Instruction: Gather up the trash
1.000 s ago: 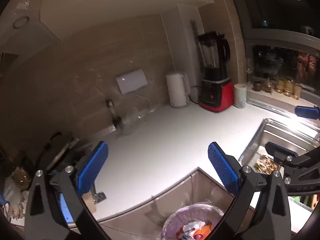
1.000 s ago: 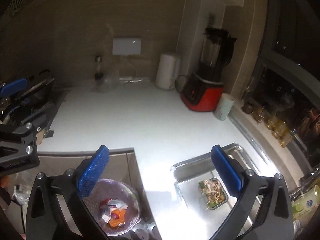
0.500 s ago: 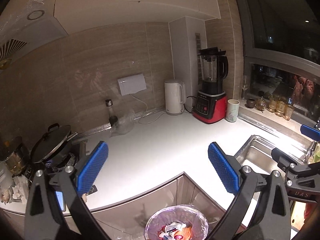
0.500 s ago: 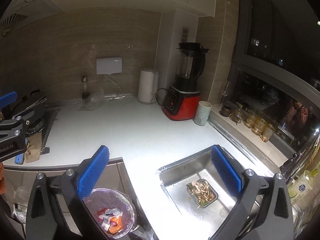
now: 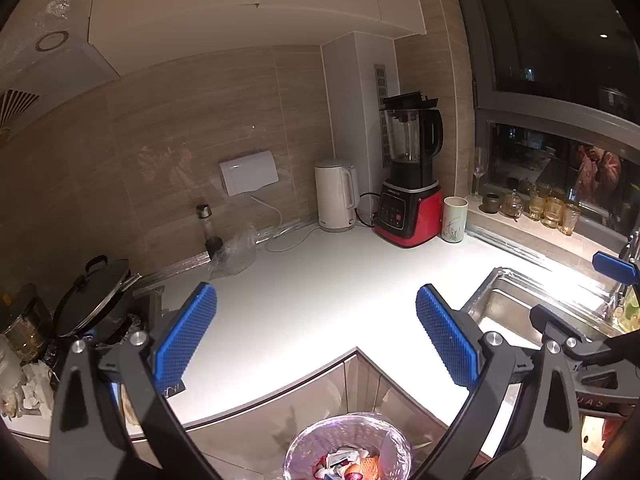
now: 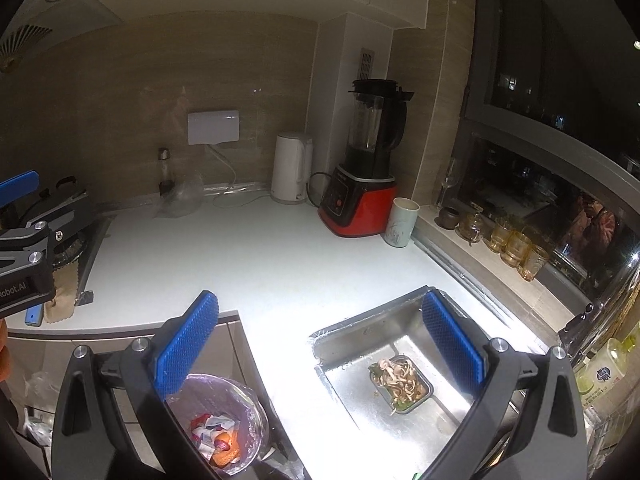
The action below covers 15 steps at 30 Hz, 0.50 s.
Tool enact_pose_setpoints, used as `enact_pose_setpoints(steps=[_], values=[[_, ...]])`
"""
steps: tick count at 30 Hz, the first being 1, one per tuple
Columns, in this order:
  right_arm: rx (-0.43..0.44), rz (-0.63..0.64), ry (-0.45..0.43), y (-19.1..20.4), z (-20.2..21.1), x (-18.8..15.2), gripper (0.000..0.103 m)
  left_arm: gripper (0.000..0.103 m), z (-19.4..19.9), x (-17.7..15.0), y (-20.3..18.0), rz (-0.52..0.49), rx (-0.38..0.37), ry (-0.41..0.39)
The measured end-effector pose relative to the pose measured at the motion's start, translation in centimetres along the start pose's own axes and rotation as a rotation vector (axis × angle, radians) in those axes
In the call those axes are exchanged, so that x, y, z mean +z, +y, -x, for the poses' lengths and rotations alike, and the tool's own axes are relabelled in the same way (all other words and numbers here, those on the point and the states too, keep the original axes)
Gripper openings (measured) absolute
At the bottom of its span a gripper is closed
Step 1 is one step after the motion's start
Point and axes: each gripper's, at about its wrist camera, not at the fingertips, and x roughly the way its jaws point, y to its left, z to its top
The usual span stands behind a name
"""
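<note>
On the white counter (image 5: pixel 320 292), seemingly nothing loose.

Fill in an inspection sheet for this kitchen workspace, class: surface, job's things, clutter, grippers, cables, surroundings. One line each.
Surface: white countertop, brightly lit, middle bare.
Job's things: lined trash bin below the counter edge, holding wrappers and scraps; food container with leftovers in the sink.
Clutter: crumpled clear plastic bag by the wall; cup beside the red blender.
Grippers: left gripper and right gripper both open, holding nothing.
Cables: white cord from the wall box across the counter; black cord behind the kettle.
Surroundings: pot at left, glasses on the window ledge.
</note>
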Motion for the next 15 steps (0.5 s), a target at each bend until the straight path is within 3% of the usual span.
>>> enact_pose_setpoints(steps=[15], values=[[-0.003,0.000,0.015,0.07,-0.62,0.01,0.101,0.095,-0.70,-0.01,-0.34,-0.006,-0.020,0.018]])
